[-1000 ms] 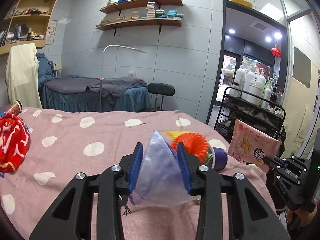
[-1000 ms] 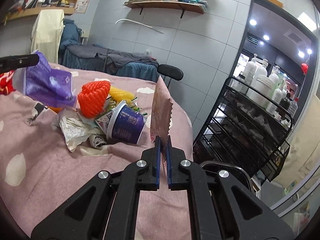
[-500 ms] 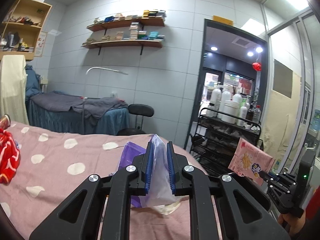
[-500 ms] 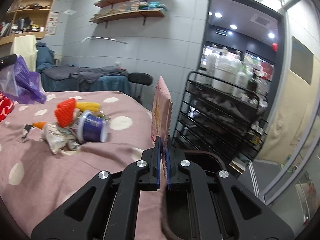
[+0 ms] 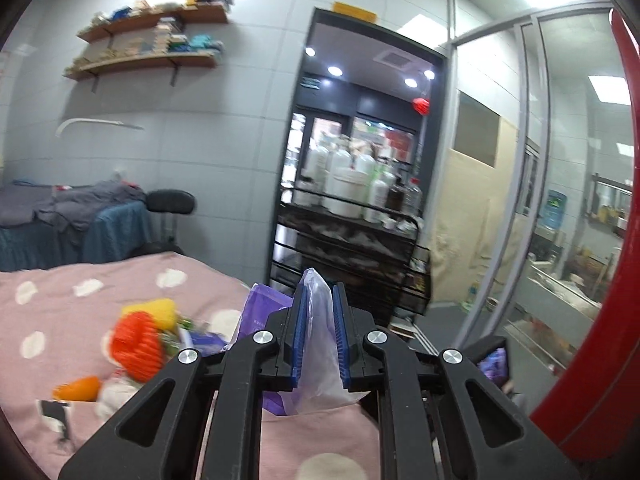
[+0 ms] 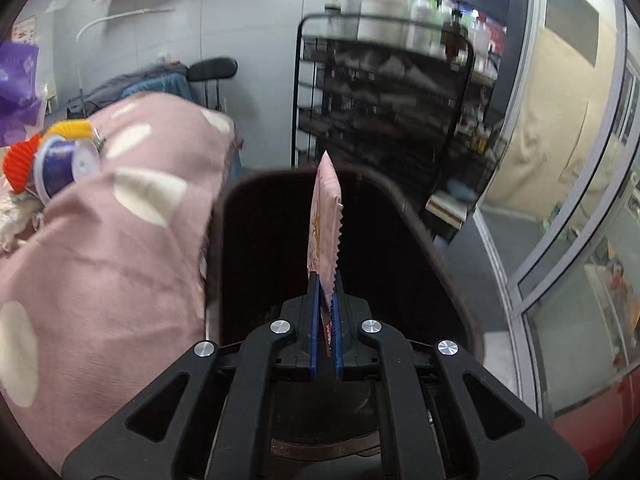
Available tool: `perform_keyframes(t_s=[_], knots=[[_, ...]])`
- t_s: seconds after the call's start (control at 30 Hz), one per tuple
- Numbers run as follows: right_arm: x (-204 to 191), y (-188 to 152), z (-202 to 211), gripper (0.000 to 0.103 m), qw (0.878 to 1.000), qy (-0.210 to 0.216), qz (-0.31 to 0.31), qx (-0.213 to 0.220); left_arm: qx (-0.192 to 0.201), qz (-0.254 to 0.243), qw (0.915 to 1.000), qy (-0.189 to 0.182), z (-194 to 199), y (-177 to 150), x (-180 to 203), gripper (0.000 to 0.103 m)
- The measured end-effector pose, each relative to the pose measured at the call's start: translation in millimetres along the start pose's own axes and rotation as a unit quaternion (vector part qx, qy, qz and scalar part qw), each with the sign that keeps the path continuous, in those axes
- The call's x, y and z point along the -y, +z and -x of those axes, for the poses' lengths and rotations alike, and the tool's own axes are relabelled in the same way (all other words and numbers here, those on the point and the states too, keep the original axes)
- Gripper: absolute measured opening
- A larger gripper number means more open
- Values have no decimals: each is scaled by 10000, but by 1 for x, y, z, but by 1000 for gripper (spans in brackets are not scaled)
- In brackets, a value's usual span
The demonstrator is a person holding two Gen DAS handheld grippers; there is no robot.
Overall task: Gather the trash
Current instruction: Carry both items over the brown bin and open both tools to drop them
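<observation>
Right tongs (image 6: 324, 320), jaws just easing apart round the pink packet (image 6: 325, 220), now hang over the dark bin (image 6: 420, 216) beside the bed (image 6: 100, 240): release looks imminent. Left tongs (image 5: 318, 336) have just tightened on the clear bag (image 5: 318, 320), leaving other trash (image 5: 138, 340) on the bed.

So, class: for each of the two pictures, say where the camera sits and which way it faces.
Left wrist: sits on the left gripper, looking roughly level over the pink spotted bedspread toward the black cart; its fingers pinch a clear plastic bag; a red sleeve shows.
Right wrist: sits on the right gripper, tilted down into the dark bin, jaws just easing around the pink wrapper.
Shared: bedspread, cart, orange foam net.
</observation>
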State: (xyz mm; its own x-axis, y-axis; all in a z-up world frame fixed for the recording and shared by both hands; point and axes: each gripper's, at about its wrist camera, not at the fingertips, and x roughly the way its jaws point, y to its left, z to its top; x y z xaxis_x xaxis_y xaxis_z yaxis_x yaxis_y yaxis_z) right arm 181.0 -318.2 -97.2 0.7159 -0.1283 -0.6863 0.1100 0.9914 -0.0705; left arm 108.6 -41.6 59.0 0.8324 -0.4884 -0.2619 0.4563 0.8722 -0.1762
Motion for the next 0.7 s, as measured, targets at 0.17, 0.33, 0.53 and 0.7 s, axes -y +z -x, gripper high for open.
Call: perform_keyframes(t_s=[0.17, 0.33, 0.53, 0.7], knots=[[12, -12, -14, 89, 9988, 45, -483, -61, -382, -12, 9979, -530, -29, -8, 23, 14], [15, -17, 0, 89, 9987, 11, -476, 183, -713, 99, 9924, -1001, -59, -11, 39, 14], [17, -29, 26, 89, 9977, 109, -561, 367, -1228, 132, 9824, -1402, -102, -21, 62, 14], [17, -42, 47, 89, 9980, 89, -494, 395, -1835, 101, 9693, -1635, -140, -39, 77, 14]])
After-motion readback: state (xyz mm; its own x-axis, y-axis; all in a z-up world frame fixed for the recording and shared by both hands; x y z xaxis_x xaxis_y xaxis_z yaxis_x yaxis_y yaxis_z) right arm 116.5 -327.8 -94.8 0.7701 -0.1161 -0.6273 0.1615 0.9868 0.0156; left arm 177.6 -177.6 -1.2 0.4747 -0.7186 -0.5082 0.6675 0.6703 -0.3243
